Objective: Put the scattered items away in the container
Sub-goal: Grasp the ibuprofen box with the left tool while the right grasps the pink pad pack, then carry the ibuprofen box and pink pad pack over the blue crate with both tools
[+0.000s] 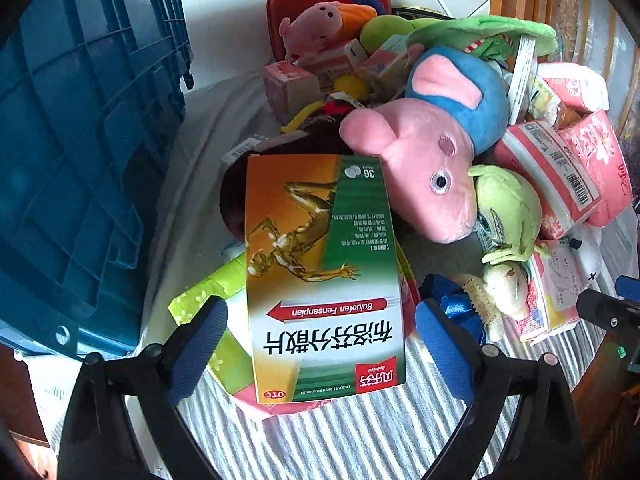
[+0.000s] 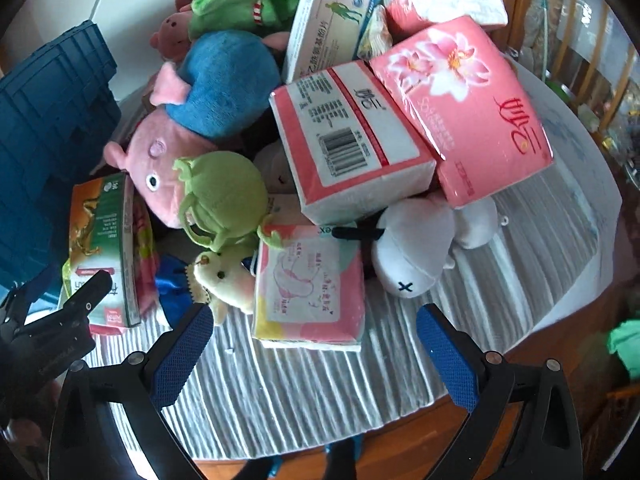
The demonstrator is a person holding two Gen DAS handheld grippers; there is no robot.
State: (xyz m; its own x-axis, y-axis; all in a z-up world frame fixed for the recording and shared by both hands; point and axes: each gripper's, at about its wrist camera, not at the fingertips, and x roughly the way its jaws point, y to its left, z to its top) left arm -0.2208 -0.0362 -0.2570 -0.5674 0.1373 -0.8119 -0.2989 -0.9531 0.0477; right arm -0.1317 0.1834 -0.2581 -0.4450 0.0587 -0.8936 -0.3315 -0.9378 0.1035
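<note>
A blue crate (image 1: 80,120) stands at the left of the pile. An orange-and-green medicine box (image 1: 320,272) lies on top of the near items, between the fingers of my left gripper (image 1: 322,344). The blue pads stand clear of its sides, so the gripper is open. My right gripper (image 2: 316,356) is open over the striped cloth. Just ahead of it lies a pink-and-yellow soft pack (image 2: 312,292), untouched. A pink pig plush (image 1: 432,160) with a blue body lies behind the box.
The pile holds a green plush (image 2: 220,192), a small cream plush (image 2: 224,276), a white plush (image 2: 412,248), pink tissue packs (image 2: 464,108) and a red toy case (image 1: 320,0). The striped cloth (image 2: 320,392) covers a round wooden table, whose edge is near.
</note>
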